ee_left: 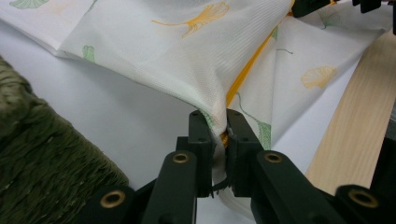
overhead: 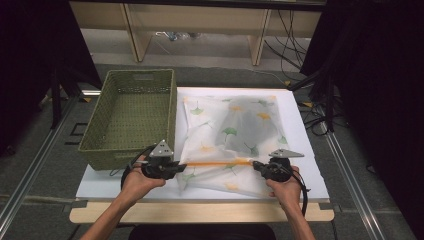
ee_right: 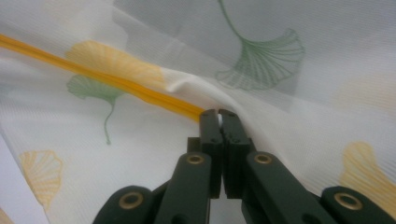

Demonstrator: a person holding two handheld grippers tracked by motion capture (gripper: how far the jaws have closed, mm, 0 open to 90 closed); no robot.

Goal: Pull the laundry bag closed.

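White mesh bag (overhead: pixel 230 135) with leaf prints, just beside the green basket (overhead: pixel 131 117).
Left gripper (overhead: pixel 176 167) and right gripper (overhead: pixel 256 165) each pinch its orange zipper edge (overhead: pixel 215 163) tight in their jaws.

A white mesh bag (overhead: pixel 231 142) printed with green and yellow ginkgo leaves is spread on the white board, just right of the basket. A dark garment can be made out through its thin fabric in the far half. An orange zipper (overhead: pixel 216 163) runs along the near edge, pulled straight and lifted off the board. The fabric by each end of the zipper is gathered into a pinched fold (ee_left: pixel 219 122), and creases fan out from both ends (ee_right: pixel 212 105).
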